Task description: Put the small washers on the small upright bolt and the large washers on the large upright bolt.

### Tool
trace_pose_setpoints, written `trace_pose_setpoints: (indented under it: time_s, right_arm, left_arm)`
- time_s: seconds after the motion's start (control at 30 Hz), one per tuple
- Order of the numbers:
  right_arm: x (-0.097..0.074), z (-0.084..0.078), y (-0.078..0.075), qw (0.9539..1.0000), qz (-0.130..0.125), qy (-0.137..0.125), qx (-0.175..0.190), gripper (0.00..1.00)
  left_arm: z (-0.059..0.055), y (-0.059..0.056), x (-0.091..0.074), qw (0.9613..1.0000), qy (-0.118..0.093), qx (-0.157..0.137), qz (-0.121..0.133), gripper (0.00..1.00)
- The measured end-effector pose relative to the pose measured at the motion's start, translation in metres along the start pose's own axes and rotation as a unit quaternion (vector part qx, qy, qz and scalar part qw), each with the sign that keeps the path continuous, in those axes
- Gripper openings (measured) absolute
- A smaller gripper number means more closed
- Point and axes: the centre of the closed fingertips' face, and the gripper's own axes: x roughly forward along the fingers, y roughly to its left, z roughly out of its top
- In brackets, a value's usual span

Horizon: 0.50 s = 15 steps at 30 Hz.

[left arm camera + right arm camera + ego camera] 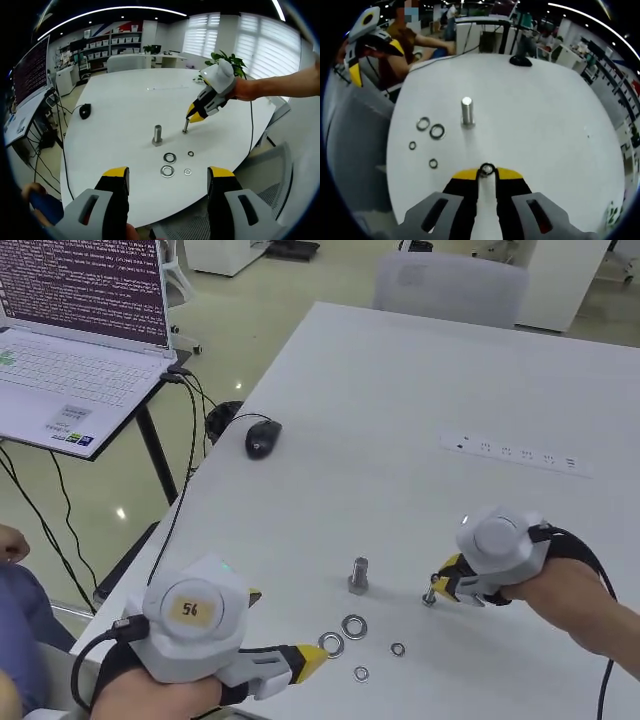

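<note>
Currently seating what looks like a small washer on the small bolt, lower right of frame. Right tongs are narrow, pinching it. Left tongs are wide and empty, near the loose washers. Next move: centre the hole, then release.

left gripper: grey-white, yellow tips, "56" tag | right gripper: same, black cable

Head view: down onto the tabletop — my gripper views face each other low across it, sharing the large bolt.
</note>
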Motion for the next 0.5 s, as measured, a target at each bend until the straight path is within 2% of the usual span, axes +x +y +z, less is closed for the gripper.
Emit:
trace_pose_setpoints:
  time_s: [0.5]
  right_arm:
    - [0.0060,-0.0017,0.0010,0.9998,0.007,0.017,-0.007,0.13]
  left_arm:
    - [-0.0017,-0.0008,0.0008,1.0000,0.002,0.000,-0.002,0.63]
